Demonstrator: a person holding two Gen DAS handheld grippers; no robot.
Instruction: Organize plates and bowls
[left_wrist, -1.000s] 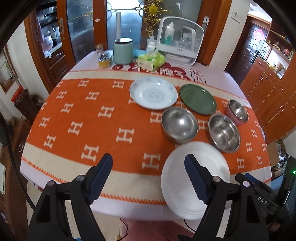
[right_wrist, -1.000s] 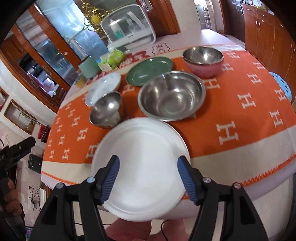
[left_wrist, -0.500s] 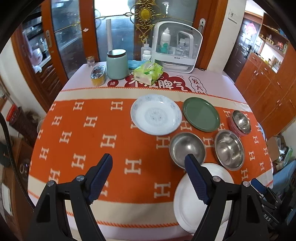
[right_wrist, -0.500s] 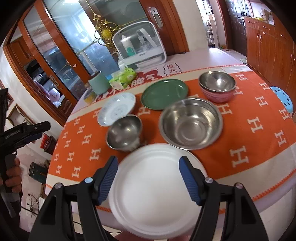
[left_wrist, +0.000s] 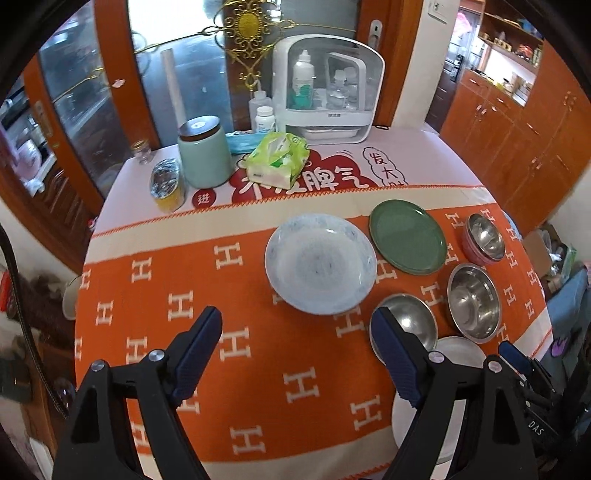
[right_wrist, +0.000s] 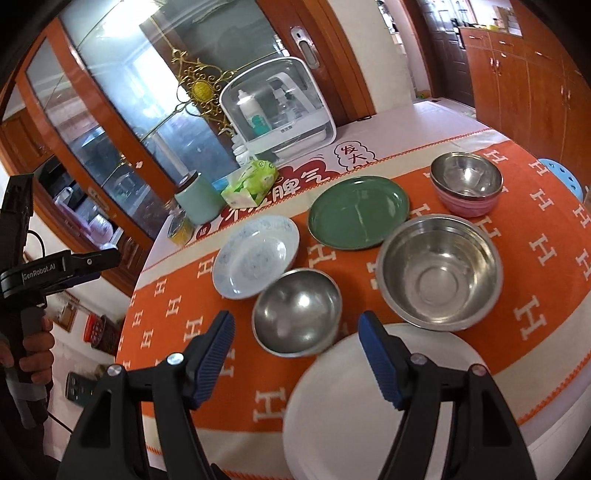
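Observation:
On the orange cloth (left_wrist: 155, 295) lie a white patterned plate (left_wrist: 320, 264) (right_wrist: 255, 255), a green plate (left_wrist: 407, 236) (right_wrist: 358, 211), a small steel bowl (left_wrist: 410, 325) (right_wrist: 297, 312), a larger steel bowl (left_wrist: 474, 301) (right_wrist: 439, 271) and a pink-sided steel bowl (left_wrist: 484, 238) (right_wrist: 466, 183). A plain white plate (left_wrist: 458, 350) (right_wrist: 369, 413) sits at the near edge. My left gripper (left_wrist: 295, 321) hovers over bare cloth just in front of the patterned plate. Its jaws are opening with nothing between them. My right gripper (right_wrist: 295, 319) stands open above the small steel bowl, gripping nothing.
At the back of the table stand a mint canister (left_wrist: 203, 151), a green tissue pack (left_wrist: 279, 160), a foil-topped jar (left_wrist: 166, 188), bottles and a white clear-fronted box (left_wrist: 327, 88). Wooden cabinets line the right side. A hand (right_wrist: 29, 354) holds the left gripper's handle.
Both grippers have moved forward over the table. The left one shifted from beside the white plate to the cloth before the patterned plate. The right one went from the white plate toward the small bowl.

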